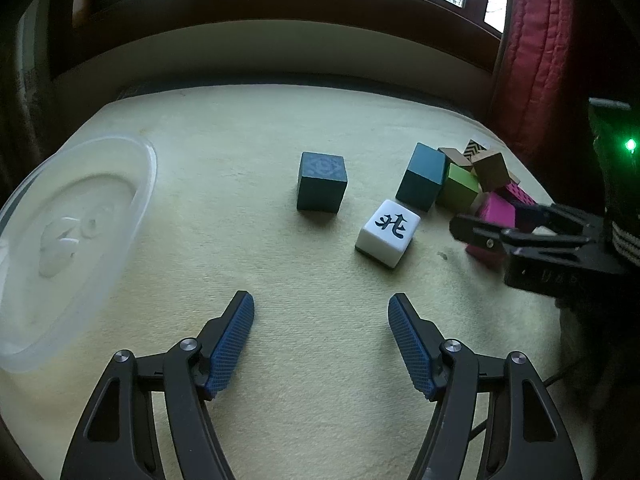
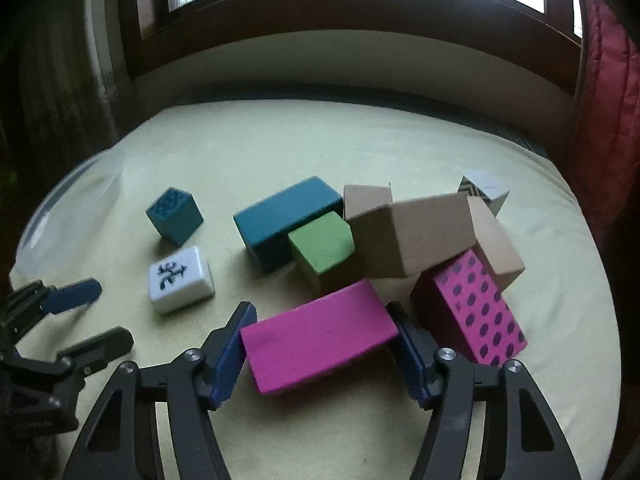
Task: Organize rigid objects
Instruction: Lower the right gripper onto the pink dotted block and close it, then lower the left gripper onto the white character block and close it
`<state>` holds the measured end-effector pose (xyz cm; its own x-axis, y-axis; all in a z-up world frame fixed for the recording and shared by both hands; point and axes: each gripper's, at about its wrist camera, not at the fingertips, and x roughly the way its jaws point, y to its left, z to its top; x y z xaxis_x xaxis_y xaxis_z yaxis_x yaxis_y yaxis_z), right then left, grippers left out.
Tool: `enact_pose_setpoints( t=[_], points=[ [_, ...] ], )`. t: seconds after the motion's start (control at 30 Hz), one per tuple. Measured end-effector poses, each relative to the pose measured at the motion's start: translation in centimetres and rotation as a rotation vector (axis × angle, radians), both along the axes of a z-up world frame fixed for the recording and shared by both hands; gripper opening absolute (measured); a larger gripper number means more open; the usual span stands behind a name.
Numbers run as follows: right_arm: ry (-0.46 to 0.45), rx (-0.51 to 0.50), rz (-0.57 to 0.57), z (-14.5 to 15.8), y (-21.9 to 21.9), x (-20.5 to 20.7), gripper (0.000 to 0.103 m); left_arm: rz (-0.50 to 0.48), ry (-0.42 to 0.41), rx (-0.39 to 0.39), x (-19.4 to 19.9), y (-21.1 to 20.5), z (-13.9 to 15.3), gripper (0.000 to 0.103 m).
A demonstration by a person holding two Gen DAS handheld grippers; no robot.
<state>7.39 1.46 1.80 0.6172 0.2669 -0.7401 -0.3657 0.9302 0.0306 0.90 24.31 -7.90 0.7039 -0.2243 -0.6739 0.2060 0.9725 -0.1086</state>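
My right gripper (image 2: 320,309) is shut on a plain magenta block (image 2: 320,340), one blue pad against each end; the block sits tilted at the front of a pile. Behind it lie a dotted magenta block (image 2: 476,308), a green block (image 2: 322,244), a long teal block (image 2: 284,220), plain wooden blocks (image 2: 424,232) and a chevron-patterned block (image 2: 484,188). A teal cube (image 1: 322,182) and a white tile with a black character (image 1: 388,232) stand apart on the pale yellow cloth (image 1: 312,360). My left gripper (image 1: 320,300) is open, short of them, holding nothing.
A clear plastic container (image 1: 80,220) lies at the left edge of the cloth. A dark wall and window frame run along the back, and a red quilted fabric (image 1: 536,60) hangs at the right. The right gripper (image 1: 496,218) reaches in from the right in the left wrist view.
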Motion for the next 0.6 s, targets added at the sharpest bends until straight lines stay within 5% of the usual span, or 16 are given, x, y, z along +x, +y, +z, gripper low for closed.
enact_pose_setpoints(
  t=[0.6],
  points=[
    [0.012, 0.129, -0.112, 0.1, -3.2, -3.4, 0.068, 0.012, 0.006, 0.026, 0.9, -1.4, 0.5, 0.07]
  ],
)
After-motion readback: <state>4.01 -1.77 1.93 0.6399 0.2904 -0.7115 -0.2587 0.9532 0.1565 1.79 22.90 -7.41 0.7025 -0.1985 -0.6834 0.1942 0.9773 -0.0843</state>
